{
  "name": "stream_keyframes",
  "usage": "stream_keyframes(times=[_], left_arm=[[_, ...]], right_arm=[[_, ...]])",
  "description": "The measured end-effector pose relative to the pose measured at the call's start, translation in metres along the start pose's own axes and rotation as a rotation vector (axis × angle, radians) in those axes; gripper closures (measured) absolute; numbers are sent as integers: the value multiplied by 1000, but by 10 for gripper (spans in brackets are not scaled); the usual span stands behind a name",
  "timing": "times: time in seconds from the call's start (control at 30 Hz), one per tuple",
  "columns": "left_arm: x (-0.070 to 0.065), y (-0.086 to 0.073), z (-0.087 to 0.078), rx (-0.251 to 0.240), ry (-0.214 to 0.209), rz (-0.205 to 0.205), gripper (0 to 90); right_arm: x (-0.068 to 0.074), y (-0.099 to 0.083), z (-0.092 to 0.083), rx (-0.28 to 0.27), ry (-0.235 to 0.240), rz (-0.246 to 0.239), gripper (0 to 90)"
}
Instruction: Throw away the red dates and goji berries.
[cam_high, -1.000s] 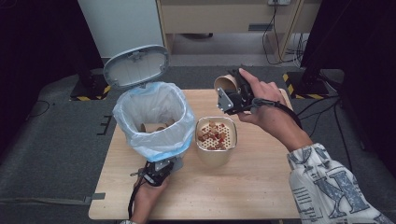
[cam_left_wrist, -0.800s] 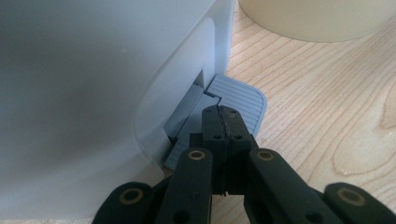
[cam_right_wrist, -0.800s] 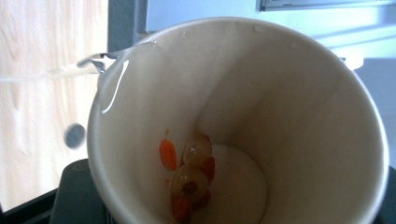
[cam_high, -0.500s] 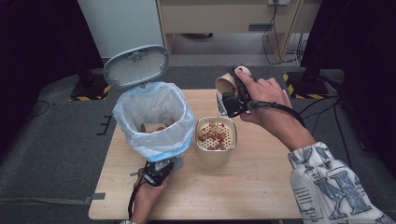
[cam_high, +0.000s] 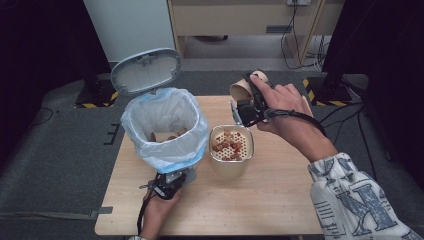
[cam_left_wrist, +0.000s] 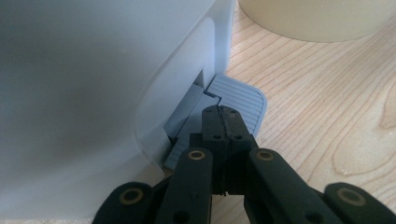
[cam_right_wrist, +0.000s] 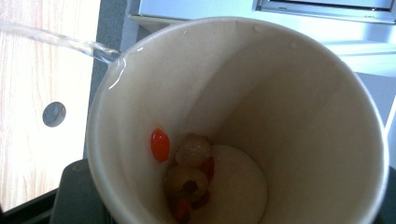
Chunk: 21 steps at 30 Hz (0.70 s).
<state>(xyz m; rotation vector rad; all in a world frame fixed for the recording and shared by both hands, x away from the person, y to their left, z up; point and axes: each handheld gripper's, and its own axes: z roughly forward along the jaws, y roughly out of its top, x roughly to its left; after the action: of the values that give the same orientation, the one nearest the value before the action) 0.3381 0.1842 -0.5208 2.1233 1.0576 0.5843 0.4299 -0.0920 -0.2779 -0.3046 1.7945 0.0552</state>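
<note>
Left gripper: you kept its jaws fully closed with nothing between them, tips pressed down on the bin's grey pedal, evidently to prop the lid up
Bin: it stood at the tabletop's left side, blue liner open, lid tilted back, ready to take waste
Strainer tub: it sat just right of the bin, catching red and pale solids on its mesh
Right gripper: you held it raised beyond the tub, jaws clamped on the paper cup
Paper cup: you had it tipped, so liquid streamed off its rim while berries clung inside
</note>
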Motion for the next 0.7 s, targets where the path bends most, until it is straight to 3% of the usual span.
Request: stream_keyframes(times=[0.23, 0.33, 0.47, 0.7], left_arm=[[0, 0, 0, -1, 0, 4, 891], [0, 0, 0, -1, -1, 3, 891], [0, 0, 0, -1, -1, 3, 892], [0, 0, 0, 0, -1, 0, 892]], right_arm=[[-4, 1, -2, 0, -10, -6, 305], [-5, 3, -3, 9, -26, -43, 306], [-2, 7, -4, 16, -57, -138, 308], [-4, 1, -1, 44, -60, -131, 308]])
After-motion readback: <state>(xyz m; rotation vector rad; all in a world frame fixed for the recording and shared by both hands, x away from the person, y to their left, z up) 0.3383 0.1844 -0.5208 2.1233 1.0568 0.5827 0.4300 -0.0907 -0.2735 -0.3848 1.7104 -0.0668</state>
